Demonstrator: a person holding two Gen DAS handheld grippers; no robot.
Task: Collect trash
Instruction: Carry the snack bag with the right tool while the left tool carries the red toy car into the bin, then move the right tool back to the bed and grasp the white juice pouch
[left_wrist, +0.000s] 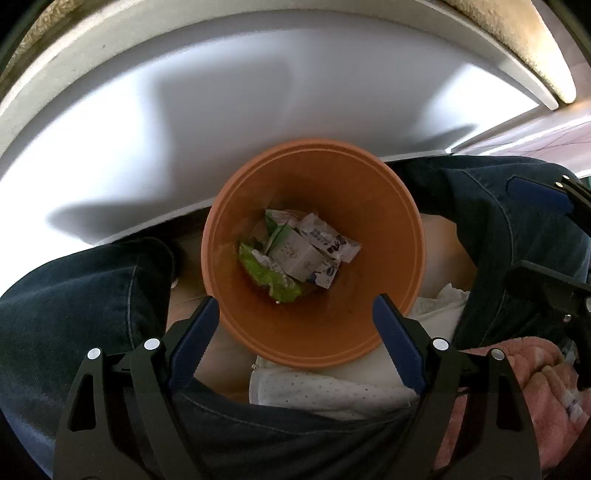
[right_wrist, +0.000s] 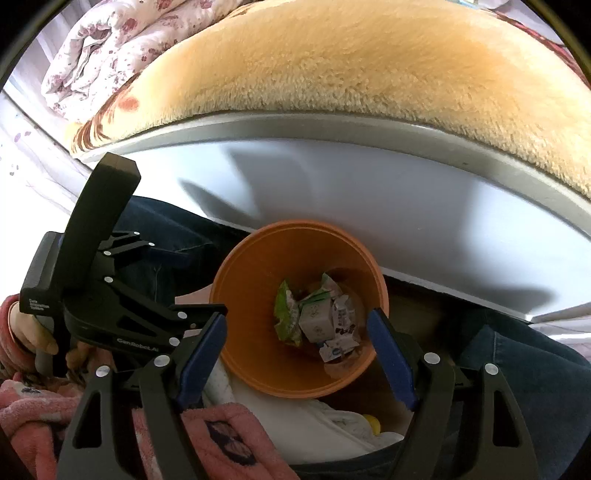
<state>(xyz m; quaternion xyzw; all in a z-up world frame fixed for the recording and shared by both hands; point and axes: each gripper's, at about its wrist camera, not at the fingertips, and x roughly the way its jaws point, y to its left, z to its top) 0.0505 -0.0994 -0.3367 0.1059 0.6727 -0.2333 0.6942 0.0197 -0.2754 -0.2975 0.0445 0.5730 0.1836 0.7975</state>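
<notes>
An orange bin (left_wrist: 388, 236) stands on the floor between the person's knees, also in the right wrist view (right_wrist: 258, 280). Inside lie a white carton (left_wrist: 299, 254), a green wrapper (left_wrist: 266, 275) and a white printed wrapper (left_wrist: 328, 236); the same trash (right_wrist: 317, 321) shows in the right wrist view. My left gripper (left_wrist: 295, 306) is open and empty above the bin's near rim. My right gripper (right_wrist: 297, 325) is open and empty above the bin. The left gripper (right_wrist: 192, 273) also shows in the right wrist view at left; the right gripper's body (left_wrist: 554, 288) shows at the right edge of the left view.
A white bed frame side (left_wrist: 221, 110) rises just behind the bin. A tan fleece blanket (right_wrist: 351, 62) and a flowered quilt (right_wrist: 103, 40) lie on the bed. Jeans-clad legs (left_wrist: 74, 302) flank the bin. Pink sleeves (right_wrist: 221, 435) and white cloth (left_wrist: 325, 387) sit below.
</notes>
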